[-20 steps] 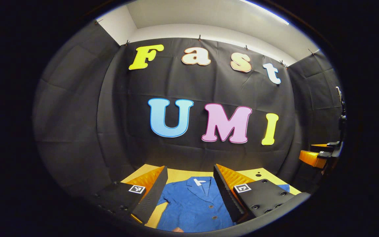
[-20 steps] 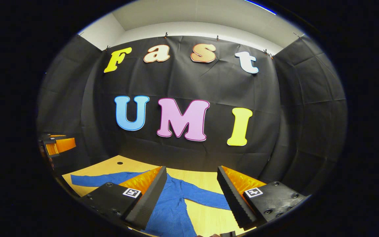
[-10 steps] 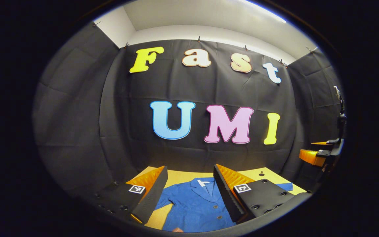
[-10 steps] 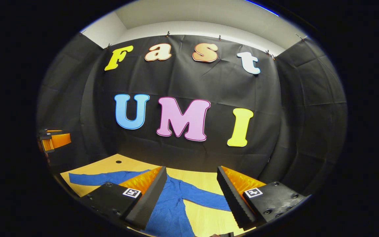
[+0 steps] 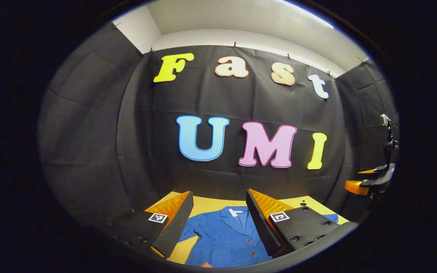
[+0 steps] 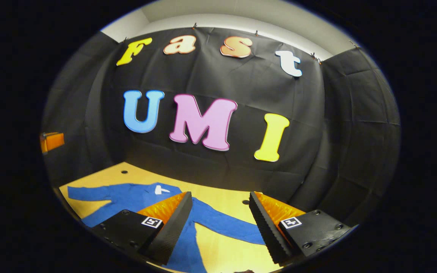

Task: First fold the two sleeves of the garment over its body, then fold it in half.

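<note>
A blue button-up garment (image 5: 224,235) lies flat on the wooden table (image 5: 209,203), collar toward the wall. My left gripper (image 5: 219,193) hovers above its chest, open, with nothing between the fingers. In the right gripper view the garment (image 6: 135,197) is spread out, one sleeve (image 6: 85,192) stretching left and the other sleeve (image 6: 231,226) running right under my right gripper (image 6: 220,194). That gripper is open and empty, held above the cloth. The right gripper (image 5: 362,179) also appears at the far right of the left gripper view, and the left gripper (image 6: 51,141) at the far left of the right gripper view.
The black cloth wall stands close behind the table's far edge. Small dark holes (image 6: 124,171) mark the tabletop (image 6: 222,201) near the back. Bare wood lies between the garment and the wall.
The right gripper view has tipped downward and shifted, showing more of the table, the collar and the left sleeve. The left gripper has barely drifted. Both stay open.
</note>
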